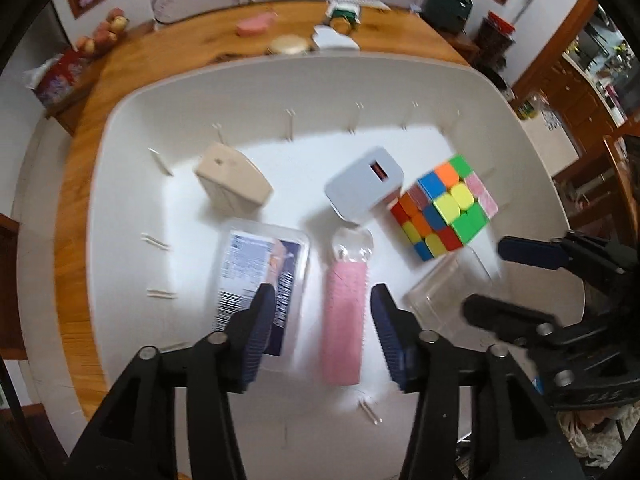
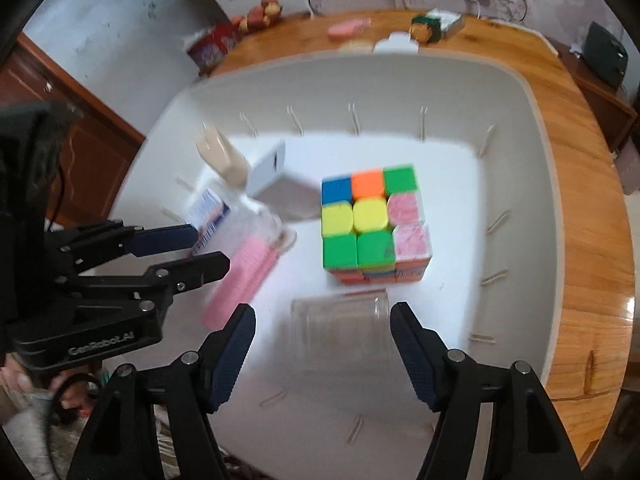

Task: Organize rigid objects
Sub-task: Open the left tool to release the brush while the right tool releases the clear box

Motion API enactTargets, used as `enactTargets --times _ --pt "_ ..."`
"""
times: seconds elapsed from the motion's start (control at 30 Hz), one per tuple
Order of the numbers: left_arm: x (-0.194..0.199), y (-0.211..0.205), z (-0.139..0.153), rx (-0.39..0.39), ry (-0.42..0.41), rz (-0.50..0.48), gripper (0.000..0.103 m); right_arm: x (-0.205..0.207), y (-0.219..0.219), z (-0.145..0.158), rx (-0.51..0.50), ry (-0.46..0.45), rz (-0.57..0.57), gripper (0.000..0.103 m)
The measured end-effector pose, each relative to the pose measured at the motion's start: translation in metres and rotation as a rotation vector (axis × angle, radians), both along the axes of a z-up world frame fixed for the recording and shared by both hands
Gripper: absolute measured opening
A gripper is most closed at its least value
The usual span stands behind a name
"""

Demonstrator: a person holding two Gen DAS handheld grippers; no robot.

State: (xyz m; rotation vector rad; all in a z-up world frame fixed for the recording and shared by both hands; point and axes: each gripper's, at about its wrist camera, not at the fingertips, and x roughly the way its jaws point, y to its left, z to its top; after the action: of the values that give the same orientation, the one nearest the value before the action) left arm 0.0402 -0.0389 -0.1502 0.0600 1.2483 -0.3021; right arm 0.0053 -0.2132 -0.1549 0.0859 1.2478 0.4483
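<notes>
A white bin [image 1: 280,72] holds a colour cube [image 1: 444,208], a white charger [image 1: 364,188], a beige block [image 1: 232,180], a labelled clear box [image 1: 260,272], a pink brush with a clear cap [image 1: 344,312] and a clear cup [image 1: 444,292]. My left gripper [image 1: 322,304] stands open astride the pink brush, with gaps on both sides. In the right wrist view my right gripper [image 2: 323,312] is open around the clear cup [image 2: 340,328], its pads apart from it. The cube [image 2: 372,224] sits just beyond. The left gripper [image 2: 212,250] shows over the brush [image 2: 244,276].
The bin rests on a wooden table [image 1: 80,184]. Behind it lie a pink object [image 1: 256,26], a round lid [image 1: 290,44] and a white piece [image 1: 334,38]. A red tissue box [image 1: 60,76] and fruit [image 1: 108,32] stand at the back left. A person's hand [image 2: 64,396] shows low left.
</notes>
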Motion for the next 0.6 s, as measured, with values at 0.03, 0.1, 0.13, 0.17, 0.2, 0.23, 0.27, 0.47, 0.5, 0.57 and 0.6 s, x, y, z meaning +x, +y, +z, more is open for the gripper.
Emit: enactTargets --times 0.03,0.1,0.13,0.17,0.2,0.23,0.27,0.47,0.5,0.57,0.6 --pt "0.0 0.001 0.002 -0.002 -0.009 0.006 0.055 -0.001 -0.002 0.006 0.005 -0.02 -0.008 0.071" --pt "0.0 0.002 0.005 -0.004 -0.025 0.018 0.055 -0.003 -0.004 0.015 -0.008 -0.049 -0.024 0.071" --pt "0.0 0.003 0.006 -0.004 -0.03 0.022 0.056 -0.003 -0.005 0.02 -0.029 -0.068 -0.038 0.071" --pt "0.001 0.002 0.006 -0.003 -0.034 0.028 0.057 -0.003 -0.007 0.024 -0.048 -0.087 -0.052 0.071" --pt "0.001 0.002 0.006 -0.003 -0.035 0.031 0.057 -0.003 -0.012 0.03 -0.056 -0.102 -0.067 0.071" --pt "0.001 0.003 0.007 -0.003 -0.034 0.035 0.057 -0.002 -0.017 0.035 -0.047 -0.109 -0.084 0.071" --pt "0.001 0.004 0.009 -0.007 -0.035 0.04 0.057 -0.001 -0.02 0.039 -0.04 -0.112 -0.096 0.071" --pt "0.001 0.005 0.013 -0.002 -0.051 0.055 0.057 0.0 -0.042 0.055 -0.001 -0.149 -0.173 0.071" --pt "0.001 0.005 0.014 -0.002 -0.054 0.055 0.057 0.0 -0.044 0.057 0.004 -0.152 -0.178 0.071" --pt "0.001 0.006 0.017 -0.002 -0.06 0.059 0.057 -0.002 -0.045 0.058 0.007 -0.156 -0.18 0.071" --pt "0.001 0.006 0.018 -0.002 -0.062 0.06 0.057 -0.002 -0.045 0.058 0.006 -0.157 -0.18 0.071"
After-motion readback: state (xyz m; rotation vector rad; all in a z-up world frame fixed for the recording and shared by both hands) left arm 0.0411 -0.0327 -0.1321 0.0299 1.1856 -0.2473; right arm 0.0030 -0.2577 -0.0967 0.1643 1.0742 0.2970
